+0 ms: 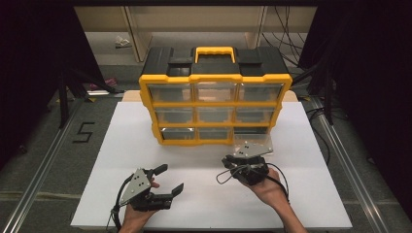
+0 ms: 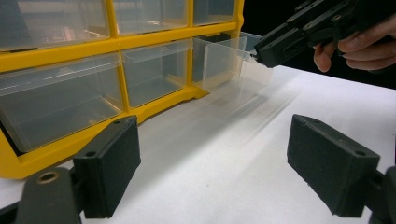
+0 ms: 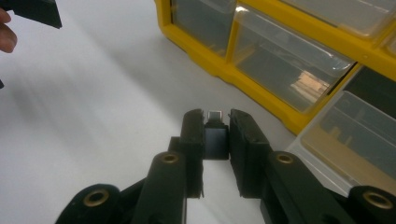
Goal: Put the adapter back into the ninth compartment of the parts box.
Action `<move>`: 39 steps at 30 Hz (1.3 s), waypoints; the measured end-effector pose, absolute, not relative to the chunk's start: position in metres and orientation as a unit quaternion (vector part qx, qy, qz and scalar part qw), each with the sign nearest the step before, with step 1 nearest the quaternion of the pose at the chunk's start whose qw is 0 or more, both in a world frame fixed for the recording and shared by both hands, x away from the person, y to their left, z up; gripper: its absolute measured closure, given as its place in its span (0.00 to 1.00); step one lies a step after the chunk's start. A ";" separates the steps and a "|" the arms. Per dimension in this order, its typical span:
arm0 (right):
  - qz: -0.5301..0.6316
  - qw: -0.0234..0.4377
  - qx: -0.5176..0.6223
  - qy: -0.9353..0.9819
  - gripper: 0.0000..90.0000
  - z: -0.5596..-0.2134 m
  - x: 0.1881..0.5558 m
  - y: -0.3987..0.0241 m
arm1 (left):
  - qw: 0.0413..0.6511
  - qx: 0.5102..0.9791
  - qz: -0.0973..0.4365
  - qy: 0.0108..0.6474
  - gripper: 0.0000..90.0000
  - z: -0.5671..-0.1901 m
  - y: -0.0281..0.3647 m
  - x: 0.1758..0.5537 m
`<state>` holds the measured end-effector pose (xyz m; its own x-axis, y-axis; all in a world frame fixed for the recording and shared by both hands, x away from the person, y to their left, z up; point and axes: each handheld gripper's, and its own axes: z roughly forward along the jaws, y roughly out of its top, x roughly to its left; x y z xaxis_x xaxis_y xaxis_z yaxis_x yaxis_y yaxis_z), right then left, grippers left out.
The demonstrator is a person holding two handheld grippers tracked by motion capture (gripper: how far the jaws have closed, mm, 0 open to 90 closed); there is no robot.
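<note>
A yellow-framed organizer (image 1: 216, 104) with clear drawers stands at the back of the white board (image 1: 126, 145). Its bottom right drawer (image 1: 252, 144) is pulled out toward me and shows in the left gripper view (image 2: 229, 65) and the right gripper view (image 3: 355, 140). My right gripper (image 1: 248, 155) hovers by that drawer's front. Its jaws are shut on a small black block with a metal tip (image 3: 215, 137). The same gripper (image 2: 261, 53) hangs over the drawer's edge at upper right. My left gripper (image 1: 170, 179) rests low on the board, open, nothing between its pads (image 2: 109, 172).
A black lid with a yellow handle (image 1: 214, 52) tops the organizer. Metal rails (image 1: 340, 150) run along both sides of the board. Cables (image 1: 286, 34) lie on the floor behind. White surface stretches between the grippers and the organizer's left drawers (image 2: 56, 100).
</note>
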<state>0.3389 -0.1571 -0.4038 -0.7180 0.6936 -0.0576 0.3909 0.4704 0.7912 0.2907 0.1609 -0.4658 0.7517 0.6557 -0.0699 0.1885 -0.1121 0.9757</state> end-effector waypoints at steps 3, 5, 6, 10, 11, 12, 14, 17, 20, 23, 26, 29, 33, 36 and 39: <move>0.401 0.191 0.326 0.834 0.85 -0.402 0.339 -0.159 | 0.598 0.720 0.195 0.293 0.19 -0.466 0.161 0.291; 0.403 0.195 0.327 0.832 0.85 -0.401 0.340 -0.160 | 0.598 0.720 0.195 0.293 0.19 -0.466 0.161 0.291; 0.405 0.196 0.327 0.831 0.85 -0.400 0.340 -0.162 | 0.598 0.720 0.195 0.293 0.19 -0.465 0.161 0.290; 0.412 0.204 0.331 0.824 0.85 -0.396 0.341 -0.168 | 0.598 0.720 0.195 0.293 0.19 -0.466 0.161 0.291; 0.414 0.205 0.332 0.822 0.85 -0.395 0.341 -0.169 | 0.598 0.720 0.195 0.293 0.19 -0.466 0.161 0.291; 0.415 0.205 0.334 0.821 0.85 -0.394 0.341 -0.170 | 0.598 0.720 0.195 0.293 0.19 -0.466 0.161 0.291; 0.418 0.208 0.337 0.817 0.85 -0.392 0.342 -0.173 | 0.598 0.720 0.195 0.293 0.19 -0.466 0.161 0.291; 0.421 0.211 0.338 0.815 0.85 -0.391 0.342 -0.176 | 0.598 0.720 0.195 0.293 0.19 -0.466 0.161 0.291; 0.424 0.214 0.340 0.811 0.85 -0.389 0.342 -0.178 | 0.598 0.720 0.195 0.293 0.19 -0.466 0.161 0.291; 0.426 0.215 0.343 0.809 0.85 -0.388 0.343 -0.181 | 0.598 0.720 0.195 0.293 0.19 -0.466 0.161 0.291; 0.428 0.216 0.346 0.807 0.85 -0.386 0.343 -0.183 | 0.598 0.720 0.195 0.292 0.19 -0.466 0.161 0.291; 0.430 0.219 0.348 0.804 0.85 -0.385 0.343 -0.185 | 0.598 0.720 0.195 0.292 0.19 -0.466 0.161 0.291; 0.433 0.222 0.351 0.800 0.85 -0.383 0.344 -0.189 | 0.598 0.720 0.195 0.293 0.19 -0.466 0.161 0.291; 0.434 0.224 0.354 0.797 0.85 -0.382 0.345 -0.192 | 0.598 0.720 0.196 0.292 0.19 -0.465 0.161 0.290; 0.435 0.226 0.359 0.794 0.85 -0.382 0.346 -0.195 | 0.599 0.720 0.196 0.292 0.19 -0.465 0.161 0.290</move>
<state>0.3460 -0.1948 -0.3817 -0.6408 0.7663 -0.0468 0.3727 0.3637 0.8537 0.2904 0.1610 -0.4654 0.7525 0.6551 -0.0683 0.1862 -0.1120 0.9761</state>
